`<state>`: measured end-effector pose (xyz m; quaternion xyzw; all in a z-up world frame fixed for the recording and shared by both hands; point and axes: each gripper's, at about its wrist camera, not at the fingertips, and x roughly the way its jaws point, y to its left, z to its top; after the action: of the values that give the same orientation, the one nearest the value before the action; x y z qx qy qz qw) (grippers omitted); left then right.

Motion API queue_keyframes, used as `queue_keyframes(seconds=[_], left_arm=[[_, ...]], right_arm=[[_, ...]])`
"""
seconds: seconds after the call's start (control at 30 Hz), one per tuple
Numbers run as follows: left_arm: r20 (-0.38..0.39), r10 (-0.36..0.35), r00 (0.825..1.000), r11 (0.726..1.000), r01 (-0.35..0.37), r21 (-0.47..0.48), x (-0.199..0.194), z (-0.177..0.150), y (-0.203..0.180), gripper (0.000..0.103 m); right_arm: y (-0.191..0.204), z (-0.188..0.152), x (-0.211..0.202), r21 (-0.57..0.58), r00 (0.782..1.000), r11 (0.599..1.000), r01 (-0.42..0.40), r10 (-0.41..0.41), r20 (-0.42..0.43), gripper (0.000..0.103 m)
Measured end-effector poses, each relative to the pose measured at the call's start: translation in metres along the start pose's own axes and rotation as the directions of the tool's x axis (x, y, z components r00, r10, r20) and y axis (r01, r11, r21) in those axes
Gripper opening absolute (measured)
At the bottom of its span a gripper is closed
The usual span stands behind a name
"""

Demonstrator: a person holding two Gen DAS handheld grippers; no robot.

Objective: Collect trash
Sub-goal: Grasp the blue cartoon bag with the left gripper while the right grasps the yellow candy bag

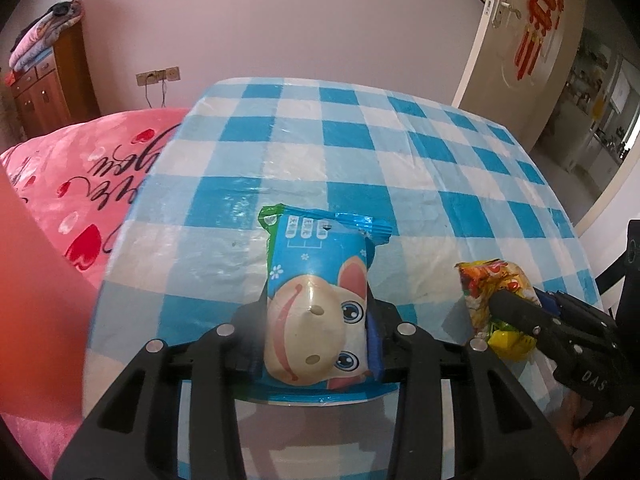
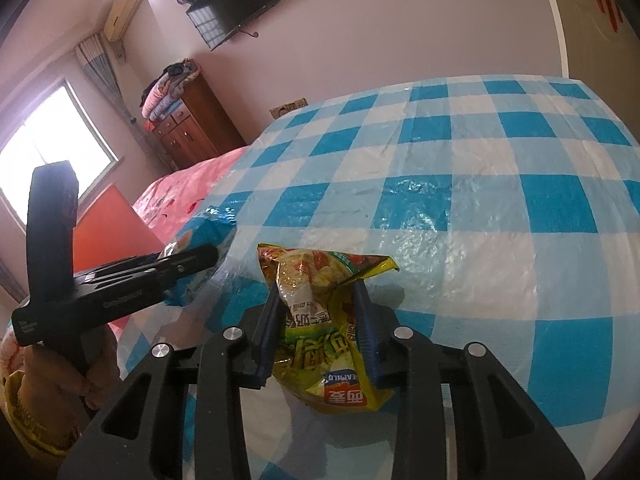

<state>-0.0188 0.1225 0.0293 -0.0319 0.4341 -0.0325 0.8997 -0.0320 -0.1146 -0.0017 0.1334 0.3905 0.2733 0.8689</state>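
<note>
Left gripper (image 1: pixel 316 340) is clamped tight on the blue snack packet (image 1: pixel 320 300), pads pressing both sides of that cartoon face, and the packet's far end pokes out over the desk (image 1: pixel 400 160). Beside it, to the packet's right, the right gripper (image 2: pixel 318 320) has its jaws closed against the yellow crumpled wrapper (image 2: pixel 320 320), which bulges up between the blue pads (its torn top flares open above them). A hand (image 2: pixel 80 372) grips the left tool's handle, seen from the right wrist view. Both pieces of trash sit at the near edge of the checked blue-and-white cloth. Left of the packet, past the desk's edge, the pink blanket (image 1: pixel 72 200) with red hearts. Farther back, behind the blanket, a wooden dresser (image 2: pixel 192 128) stacked with folded bedding, and a wall-mounted television (image 2: pixel 236 0) above.
</note>
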Motion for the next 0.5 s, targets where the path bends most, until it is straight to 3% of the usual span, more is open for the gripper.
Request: queue_keyframes(seconds=[0.5], left_arm=[[0.083,0.087,0.993,0.996,-0.086,-0.013,-0.051,0.001,0.033,0.040]], right_arm=[[-0.003,0.000,-0.004,0.020,0.999,0.999,0.037,-0.038,0.018,0.035]])
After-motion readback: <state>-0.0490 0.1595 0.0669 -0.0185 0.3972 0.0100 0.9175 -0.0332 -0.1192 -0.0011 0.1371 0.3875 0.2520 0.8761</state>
